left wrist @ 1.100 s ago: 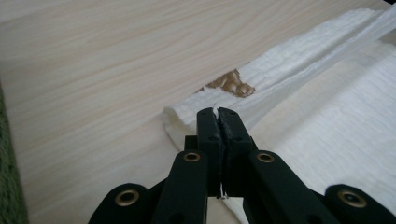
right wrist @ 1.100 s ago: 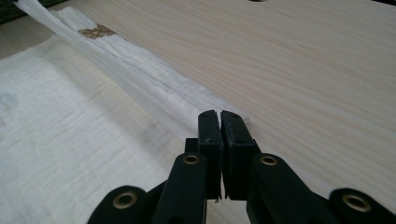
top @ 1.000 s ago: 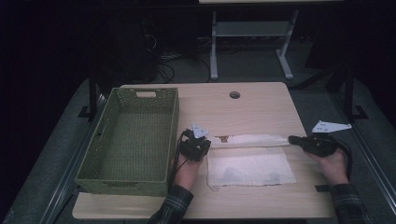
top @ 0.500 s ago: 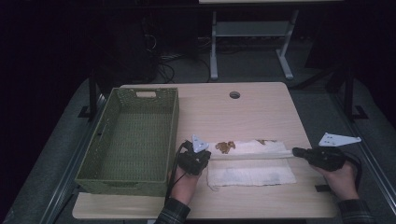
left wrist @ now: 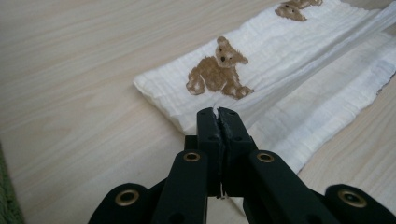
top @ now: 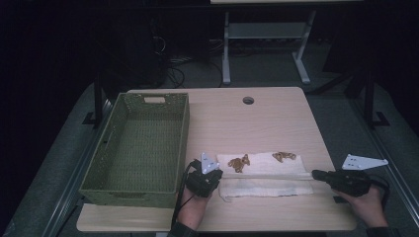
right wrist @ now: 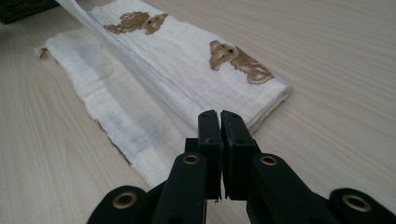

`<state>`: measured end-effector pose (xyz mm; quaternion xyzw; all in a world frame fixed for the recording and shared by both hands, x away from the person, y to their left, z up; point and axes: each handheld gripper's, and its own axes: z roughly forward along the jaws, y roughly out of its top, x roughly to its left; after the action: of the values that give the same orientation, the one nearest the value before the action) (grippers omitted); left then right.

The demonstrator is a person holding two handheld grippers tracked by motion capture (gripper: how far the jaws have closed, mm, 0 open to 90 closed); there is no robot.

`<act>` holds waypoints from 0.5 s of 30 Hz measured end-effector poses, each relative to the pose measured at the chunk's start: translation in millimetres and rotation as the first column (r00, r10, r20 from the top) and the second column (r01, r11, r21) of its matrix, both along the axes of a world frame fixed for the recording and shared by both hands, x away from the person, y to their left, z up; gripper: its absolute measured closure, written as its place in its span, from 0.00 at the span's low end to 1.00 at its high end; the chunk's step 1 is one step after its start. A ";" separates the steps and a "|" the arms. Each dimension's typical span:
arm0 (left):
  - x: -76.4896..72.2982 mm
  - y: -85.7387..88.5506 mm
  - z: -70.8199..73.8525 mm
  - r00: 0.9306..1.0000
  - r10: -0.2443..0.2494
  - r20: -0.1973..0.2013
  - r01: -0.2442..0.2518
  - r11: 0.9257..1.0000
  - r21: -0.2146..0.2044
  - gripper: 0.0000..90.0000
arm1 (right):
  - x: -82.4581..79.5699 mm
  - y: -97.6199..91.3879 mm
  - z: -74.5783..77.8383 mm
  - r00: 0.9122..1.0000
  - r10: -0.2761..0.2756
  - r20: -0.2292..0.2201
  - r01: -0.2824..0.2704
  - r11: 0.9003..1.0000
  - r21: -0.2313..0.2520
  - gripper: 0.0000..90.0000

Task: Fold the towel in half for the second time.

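Both tongs are pressed together, each pinching one end of a raised fold of a white cloth (top: 264, 173) on the surface (top: 257, 118): the left tongs (top: 211, 174) at the cloth's left end, just beside the green basket (top: 141, 143), and the right tongs (top: 318, 174) at its right end, near the surface's right edge. In the left gripper view, the left tongs (left wrist: 218, 113) meet with a sliver of white fabric caught at their tips, and the pinched layer runs off taut as a pale band toward the upper right. In the right gripper view, the right tongs (right wrist: 214, 116) close on the same fold, which stretches away toward the upper left. The high view shows what the close views cannot: a hand (top: 192, 210) and a second hand (top: 365, 205) entering from the bottom, the whole cloth as a long strip lying across the near half of the surface, and the basket standing at the left with its bottom bare. The gripper views add the detail: a crinkled, ribbed weave, brown teddy bears (left wrist: 217, 70) printed on the far half, and a plain near half with faint grey smudging. The cloth lies flat apart from the lifted ridge between the two tongs.
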<state>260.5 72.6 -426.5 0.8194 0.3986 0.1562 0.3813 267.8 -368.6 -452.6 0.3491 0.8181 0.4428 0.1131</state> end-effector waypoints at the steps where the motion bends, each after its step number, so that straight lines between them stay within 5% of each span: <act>1: -0.6 0.0 -0.8 1.000 0.000 -0.002 0.000 1.000 -0.002 0.98 | -0.4 0.4 -0.4 1.000 -0.001 -0.003 0.001 1.000 -0.001 0.97; 15: -12.5 -1.5 -15.4 0.993 -0.077 -0.092 0.082 0.996 0.048 0.98 | -16.1 0.9 -9.6 0.999 0.031 -0.042 -0.032 0.999 -0.036 0.97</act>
<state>248.0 71.1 -441.9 0.8503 0.3783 0.1140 0.3476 251.6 -367.6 -462.2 0.3432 0.8336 0.4222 0.0952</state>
